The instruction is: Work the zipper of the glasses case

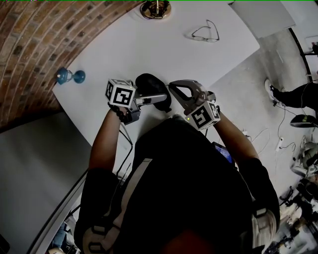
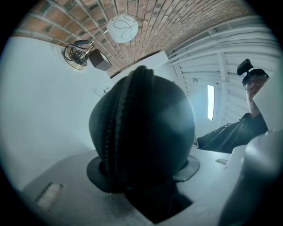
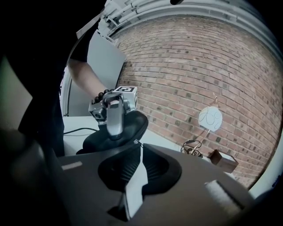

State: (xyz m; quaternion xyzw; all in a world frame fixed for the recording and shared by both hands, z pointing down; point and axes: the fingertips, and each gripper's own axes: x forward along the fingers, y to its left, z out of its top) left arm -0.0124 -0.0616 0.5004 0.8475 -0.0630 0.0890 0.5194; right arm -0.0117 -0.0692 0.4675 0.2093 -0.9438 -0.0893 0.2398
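Black glasses case [image 1: 151,82] sits close to the table's [image 1: 149,44] near edge, just ahead of the person's chest; can't tell if it rests on the top or hangs just off it. Zipper [image 2: 116,132] seam on the visible side looks closed, contents hidden. Left gripper [image 1: 158,99] is clamped across the case body, a pad on each side, case filling its view. Right gripper [image 1: 172,86] comes in from the right, jaws drawn together with the tips pinching the small metal zipper pull [image 3: 135,142] at the case's edge. Both forearms reach forward from the near edge, elbows out, marker cubes facing up.

Farther out: blue object [image 1: 69,76] by the left edge, glasses [image 1: 205,33] lying loose toward the far right corner, round cabled item [image 1: 155,8] at the far edge.
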